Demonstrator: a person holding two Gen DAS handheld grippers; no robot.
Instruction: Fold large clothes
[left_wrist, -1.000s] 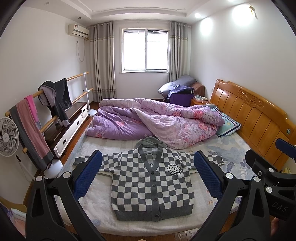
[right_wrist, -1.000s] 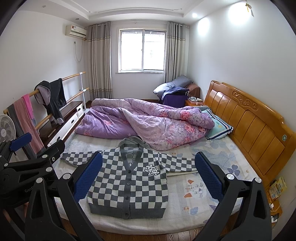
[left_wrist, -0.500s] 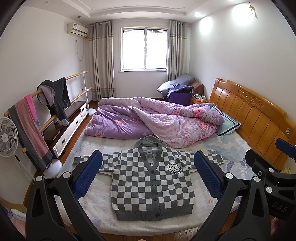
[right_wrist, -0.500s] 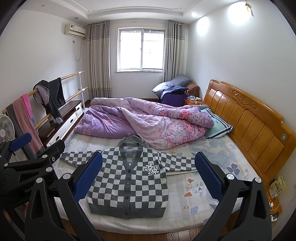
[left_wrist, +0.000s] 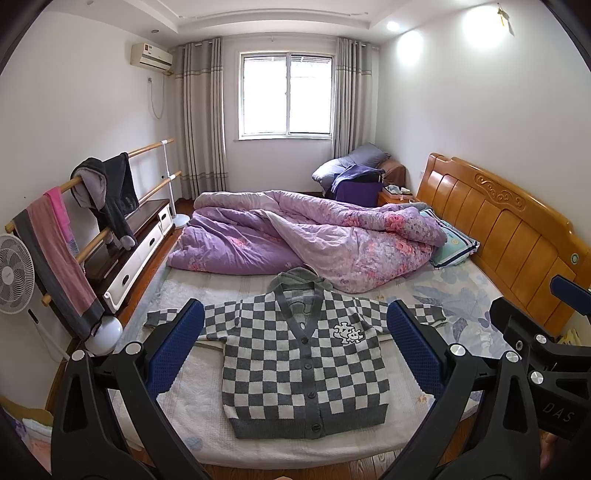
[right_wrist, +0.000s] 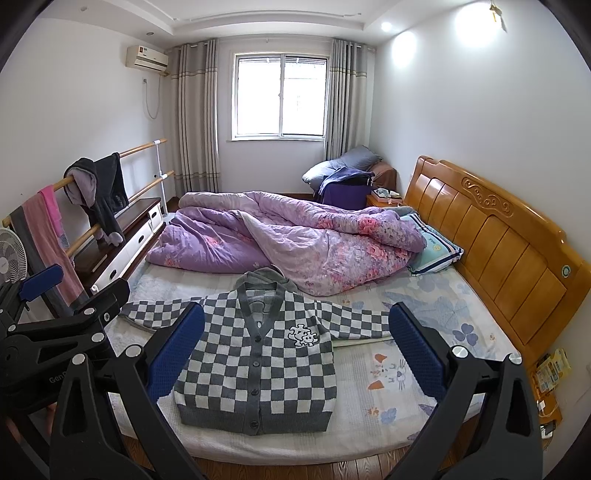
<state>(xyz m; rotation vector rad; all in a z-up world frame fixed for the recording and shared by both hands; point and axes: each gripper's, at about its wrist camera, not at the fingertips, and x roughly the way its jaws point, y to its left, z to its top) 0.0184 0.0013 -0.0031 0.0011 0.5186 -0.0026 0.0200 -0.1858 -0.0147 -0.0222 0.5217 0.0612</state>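
Observation:
A grey and white checkered cardigan (left_wrist: 303, 365) lies flat, buttoned, sleeves spread, on the near end of the bed (left_wrist: 192, 417); it also shows in the right wrist view (right_wrist: 258, 365). My left gripper (left_wrist: 295, 347) is open and empty, held above the bed's near edge, well short of the cardigan. My right gripper (right_wrist: 295, 347) is open and empty too, a little to the right of the left one. The right gripper's body shows at the right in the left wrist view (left_wrist: 546, 362). The left gripper's body shows at the left in the right wrist view (right_wrist: 55, 332).
A crumpled purple quilt (left_wrist: 303, 236) covers the far half of the bed, touching the cardigan's hood. A wooden headboard (left_wrist: 509, 229) and pillow (left_wrist: 450, 243) are at the right. A clothes rail (left_wrist: 74, 214), a fan (left_wrist: 14, 277) and a low cabinet (left_wrist: 136, 240) stand left.
Both grippers have drifted slightly; the view shifts a little. The cardigan has not moved and both jaws stay open.

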